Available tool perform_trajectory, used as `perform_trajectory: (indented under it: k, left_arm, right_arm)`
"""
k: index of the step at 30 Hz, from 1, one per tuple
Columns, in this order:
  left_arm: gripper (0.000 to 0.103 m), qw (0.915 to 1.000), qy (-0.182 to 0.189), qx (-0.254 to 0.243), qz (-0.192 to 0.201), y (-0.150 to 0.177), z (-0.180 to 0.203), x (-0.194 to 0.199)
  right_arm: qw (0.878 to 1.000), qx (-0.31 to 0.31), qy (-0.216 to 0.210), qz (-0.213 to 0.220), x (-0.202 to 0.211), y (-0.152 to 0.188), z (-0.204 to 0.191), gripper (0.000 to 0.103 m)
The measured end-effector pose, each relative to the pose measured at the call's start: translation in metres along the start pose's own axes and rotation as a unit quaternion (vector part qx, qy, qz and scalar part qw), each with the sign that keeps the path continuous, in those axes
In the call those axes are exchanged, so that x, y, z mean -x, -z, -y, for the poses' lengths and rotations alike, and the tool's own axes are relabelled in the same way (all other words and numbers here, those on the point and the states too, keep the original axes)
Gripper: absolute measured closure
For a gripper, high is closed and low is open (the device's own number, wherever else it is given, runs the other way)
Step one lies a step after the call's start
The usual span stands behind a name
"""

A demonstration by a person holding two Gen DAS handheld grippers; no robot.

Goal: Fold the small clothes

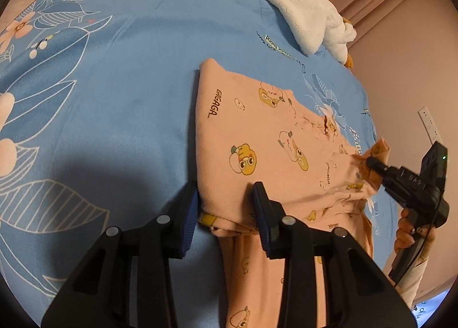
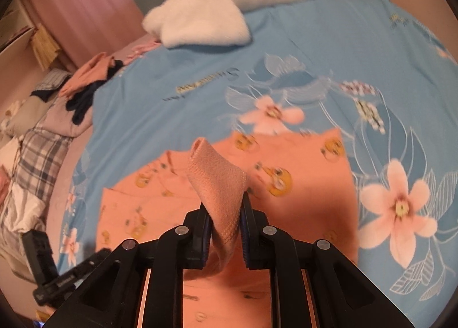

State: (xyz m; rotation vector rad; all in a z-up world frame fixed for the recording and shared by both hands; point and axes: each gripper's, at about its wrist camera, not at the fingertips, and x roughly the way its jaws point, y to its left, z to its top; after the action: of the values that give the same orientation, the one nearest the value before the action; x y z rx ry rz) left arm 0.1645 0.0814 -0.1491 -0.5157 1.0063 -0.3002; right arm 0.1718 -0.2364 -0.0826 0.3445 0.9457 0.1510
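Right claw (image 2: pixel 224 225) angled down, pinching garment (image 2: pixel 300 182).

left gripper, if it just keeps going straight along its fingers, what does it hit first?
The left gripper already straddles the near corner of the pink printed garment, so it would push into that fabric first, then the blue bedspread beneath. Depth is unclear.

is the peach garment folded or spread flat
Partly folded: the peach garment lies doubled over on the bedsheet, with a lower layer showing underneath.

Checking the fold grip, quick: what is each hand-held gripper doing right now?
Left hand-held gripper: partly open, astride the pink garment corner.
Right hand-held gripper: shut on its ribbed cuff.
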Motion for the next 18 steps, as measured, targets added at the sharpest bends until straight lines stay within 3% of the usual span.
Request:
perform_trajectory:
  k: [5,12,18]
  left_arm:
    - [0.068,1.0,-0.005,-0.008,0.002,0.003,0.001,0.0]
    - [0.068,1.0,-0.005,-0.007,0.001,0.003,0.002,0.0]
    - [0.068,0.9998,-0.01,-0.015,0.001,0.004,0.004,0.0]
  right_arm:
    - [0.999,-0.01,0.037,0.004,0.008,0.007,0.015,0.07]
    - [0.997,-0.057,0.042,0.025,0.032,0.011,0.039,0.043]
    - [0.997,-0.08,0.024,0.007,0.028,0.015,0.041,0.041]
